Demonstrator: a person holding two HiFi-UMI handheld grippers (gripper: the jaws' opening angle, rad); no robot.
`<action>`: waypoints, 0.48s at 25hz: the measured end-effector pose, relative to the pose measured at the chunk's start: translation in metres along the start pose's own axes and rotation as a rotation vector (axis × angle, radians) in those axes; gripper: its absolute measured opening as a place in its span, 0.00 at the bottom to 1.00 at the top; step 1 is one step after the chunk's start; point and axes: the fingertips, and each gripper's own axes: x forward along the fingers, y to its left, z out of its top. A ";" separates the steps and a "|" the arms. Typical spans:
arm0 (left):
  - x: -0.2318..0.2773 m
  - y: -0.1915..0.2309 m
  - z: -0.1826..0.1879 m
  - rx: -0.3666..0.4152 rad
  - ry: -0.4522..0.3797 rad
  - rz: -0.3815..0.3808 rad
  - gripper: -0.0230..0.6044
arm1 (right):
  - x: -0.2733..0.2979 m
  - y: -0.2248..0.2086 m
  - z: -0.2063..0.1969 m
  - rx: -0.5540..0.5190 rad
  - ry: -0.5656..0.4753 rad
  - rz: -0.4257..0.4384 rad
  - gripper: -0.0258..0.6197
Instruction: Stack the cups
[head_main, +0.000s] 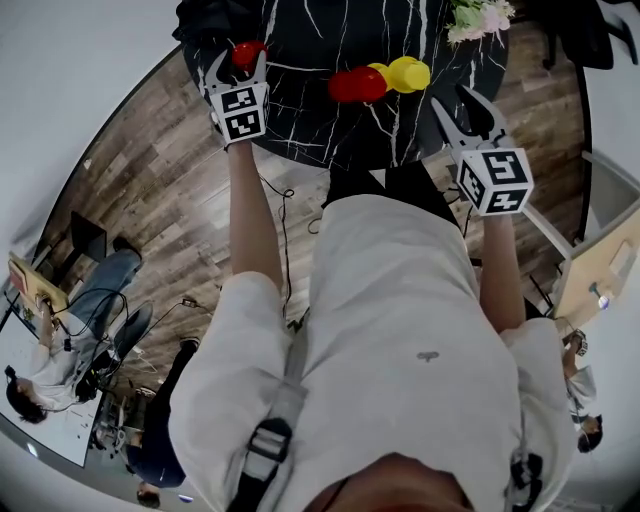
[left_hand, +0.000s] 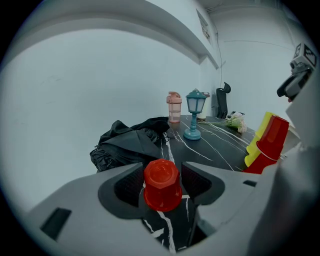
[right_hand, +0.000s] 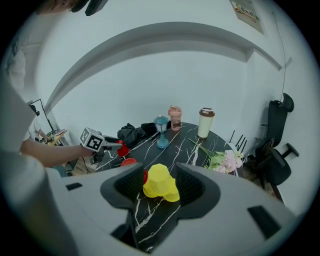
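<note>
Picking up the loose cup looked to be the step in hand: the left tool (head_main: 238, 62) had its jaws set against both sides of the small red plastic cup (left_hand: 162, 185), upside down at the left of the black, white-veined worktop (head_main: 400, 130). The right tool (right_hand: 160, 172) hung wide open and empty, short of the tilted stack of yellow and red plastic cups (head_main: 385, 78). Next, the red cup needed lifting, carrying across and lining up squarely with that stack.

The head view looks steeply down on the round black marble counter (head_main: 320, 130). Each gripper view skims it closely from opposite sides. All share the yellow-and-red plastic cup stack (head_main: 400, 75).
</note>
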 end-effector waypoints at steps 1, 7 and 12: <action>0.000 0.000 -0.001 0.001 0.002 0.000 0.42 | 0.000 0.001 -0.001 0.001 -0.001 0.000 0.35; -0.006 0.001 -0.001 0.002 -0.001 0.003 0.39 | 0.000 0.004 -0.002 0.003 -0.007 0.009 0.35; -0.015 0.000 0.003 0.006 -0.012 0.006 0.39 | 0.000 0.008 0.002 -0.009 -0.016 0.027 0.35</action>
